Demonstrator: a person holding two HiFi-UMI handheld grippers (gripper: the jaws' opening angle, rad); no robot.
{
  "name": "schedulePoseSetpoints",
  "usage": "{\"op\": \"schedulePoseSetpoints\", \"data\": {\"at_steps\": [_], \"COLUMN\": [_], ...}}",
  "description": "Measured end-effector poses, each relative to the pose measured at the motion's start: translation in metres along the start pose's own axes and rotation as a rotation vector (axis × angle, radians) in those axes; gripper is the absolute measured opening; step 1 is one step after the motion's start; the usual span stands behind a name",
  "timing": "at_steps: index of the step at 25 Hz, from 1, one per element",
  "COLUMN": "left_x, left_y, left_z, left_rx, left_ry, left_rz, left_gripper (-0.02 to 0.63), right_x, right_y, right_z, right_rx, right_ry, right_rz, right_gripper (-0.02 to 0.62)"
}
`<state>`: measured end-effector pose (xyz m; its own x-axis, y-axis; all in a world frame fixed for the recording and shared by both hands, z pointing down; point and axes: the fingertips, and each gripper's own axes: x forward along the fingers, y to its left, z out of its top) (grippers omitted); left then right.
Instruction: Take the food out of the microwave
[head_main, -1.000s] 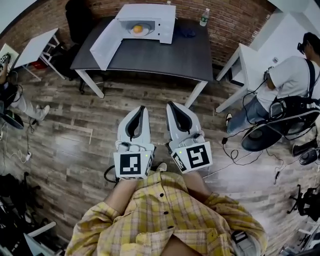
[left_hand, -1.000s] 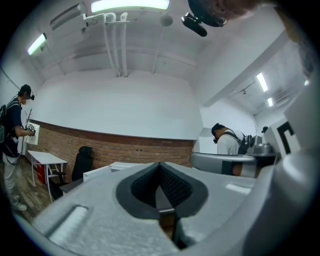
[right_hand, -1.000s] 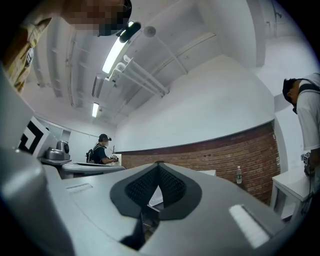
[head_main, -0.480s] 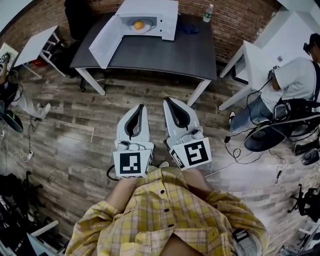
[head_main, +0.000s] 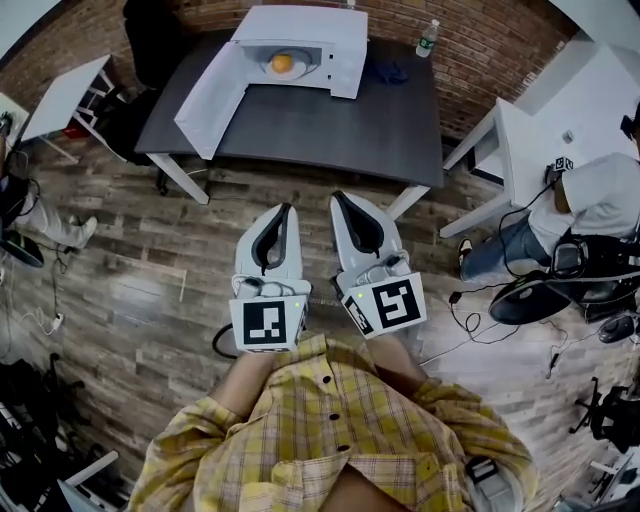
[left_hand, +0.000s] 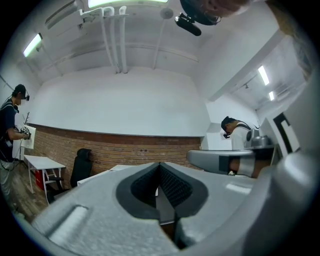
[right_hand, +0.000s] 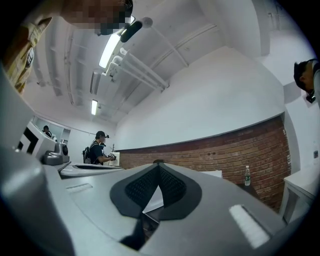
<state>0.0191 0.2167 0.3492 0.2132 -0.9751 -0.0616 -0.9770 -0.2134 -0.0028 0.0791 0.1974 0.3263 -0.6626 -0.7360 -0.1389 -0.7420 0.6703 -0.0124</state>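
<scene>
1. Approach is the step in hand, as I judge it: the person in a yellow checked shirt stands on the wooden plank floor, well apart from the long dark grey surface that carries the boxy white microwave.
2. The microwave's white door hangs wide open toward the left of the head view, so nothing bars the cavity.
3. The food, a small round orange item, sits inside the cavity on a pale round plate. Whether it is a fruit or something else is too small to tell.
4. The left tongs are closed tip to tip with nothing between them. Their own view shows the dark ribbed pads meeting and only the room beyond.
5. The right tongs are likewise closed and empty, held just beside the left ones. Both point forward at the surface.
6. To the right of the microwave lie a crumpled blue cloth and, at the far corner, a clear plastic bottle. Neither is in the path to the cavity.
7. The next move calls for closing the gap to the surface, then opening at least one pair of tongs before it enters the cavity.
8. The plate's rim looks the safer thing to take, kept level, since a round item could roll off a tilted plate or slip from a direct pinch.
</scene>
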Motion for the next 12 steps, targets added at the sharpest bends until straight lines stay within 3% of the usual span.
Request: {"op": "schedulePoseSetpoints", "data": {"at_steps": [12], "left_x": [0.118], "left_y": [0.072], "left_z": [0.018], "left_rx": [-0.043], "left_ry": [-0.021], "left_rz": [-0.023], "left_gripper": [-0.002], "right_x": [0.131], "right_y": [-0.05], "right_z": [-0.006], "right_rx": [0.022], "right_ry": [0.025], "right_rz": [-0.025], "right_gripper": [0.002]}}
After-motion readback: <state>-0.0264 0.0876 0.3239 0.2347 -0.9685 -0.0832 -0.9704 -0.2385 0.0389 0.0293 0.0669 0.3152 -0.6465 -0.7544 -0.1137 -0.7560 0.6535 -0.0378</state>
